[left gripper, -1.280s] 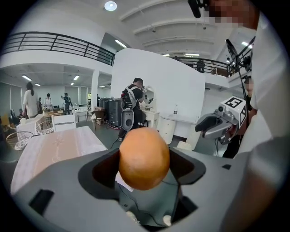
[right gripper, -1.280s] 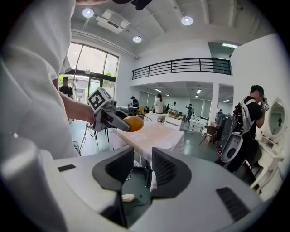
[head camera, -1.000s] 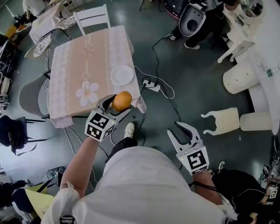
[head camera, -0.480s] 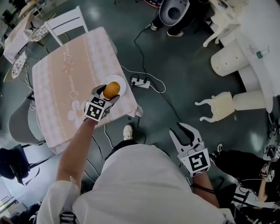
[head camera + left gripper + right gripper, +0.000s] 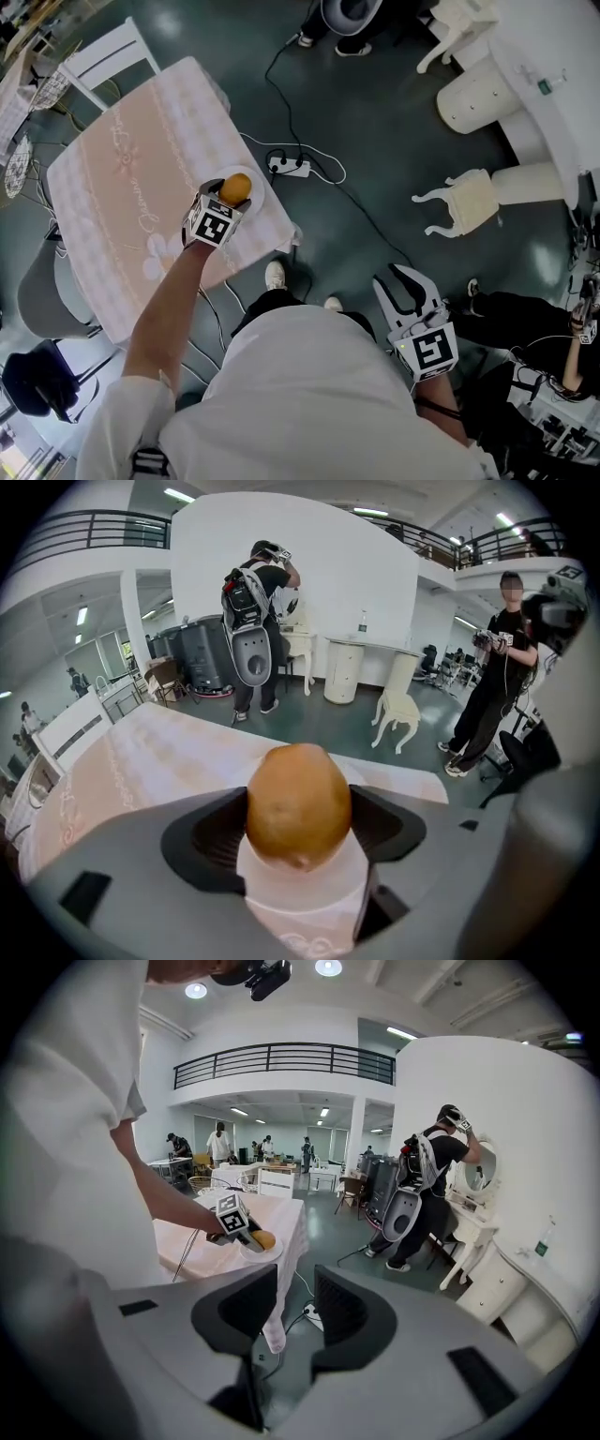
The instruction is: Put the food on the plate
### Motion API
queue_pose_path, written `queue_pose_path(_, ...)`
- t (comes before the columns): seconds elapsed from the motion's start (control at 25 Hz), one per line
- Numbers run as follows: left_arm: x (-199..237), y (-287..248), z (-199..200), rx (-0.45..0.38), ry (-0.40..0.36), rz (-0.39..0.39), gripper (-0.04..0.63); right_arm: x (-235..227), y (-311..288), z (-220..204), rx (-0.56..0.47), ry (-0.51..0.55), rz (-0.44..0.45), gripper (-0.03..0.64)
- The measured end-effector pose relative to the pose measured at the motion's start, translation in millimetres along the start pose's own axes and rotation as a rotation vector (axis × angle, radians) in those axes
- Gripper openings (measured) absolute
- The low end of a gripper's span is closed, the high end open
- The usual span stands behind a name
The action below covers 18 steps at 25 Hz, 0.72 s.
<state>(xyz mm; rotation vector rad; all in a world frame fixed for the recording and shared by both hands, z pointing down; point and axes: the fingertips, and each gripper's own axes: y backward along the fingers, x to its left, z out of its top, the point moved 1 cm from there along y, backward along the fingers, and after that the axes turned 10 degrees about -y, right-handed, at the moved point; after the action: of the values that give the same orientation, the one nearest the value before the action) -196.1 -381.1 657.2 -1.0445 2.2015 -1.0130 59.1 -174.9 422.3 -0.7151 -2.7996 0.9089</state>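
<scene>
A round orange-brown piece of food point(image 5: 234, 187) sits between the jaws of my left gripper point(image 5: 233, 192), which is shut on it. The gripper holds it just over a white plate point(image 5: 260, 195) near the corner of the pink-clothed table point(image 5: 122, 178). In the left gripper view the food point(image 5: 298, 803) fills the gap between the dark pads, with the plate point(image 5: 302, 892) right beneath it. My right gripper point(image 5: 411, 284) hangs low beside my right hip, open with nothing in it. The right gripper view shows its jaws point(image 5: 295, 1309) apart and, far off, the food point(image 5: 264, 1239) over the plate point(image 5: 267, 1252).
A white chair point(image 5: 101, 58) stands at the table's far side. A power strip with cables point(image 5: 289, 169) lies on the dark floor beside the table. A cream stool point(image 5: 461, 202) lies tipped over, near white cabinets point(image 5: 478, 89). Other people stand further off.
My left gripper has moved forward and down with the food, from short of the table to just over the plate. The right gripper has barely shifted.
</scene>
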Motion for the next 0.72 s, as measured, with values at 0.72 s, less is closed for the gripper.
queue_pose_path(0.72,1,-7,-1,-0.018,-0.030,0.001,0.356,10,-12,6,-0.004,-0.006,0.021,0.133)
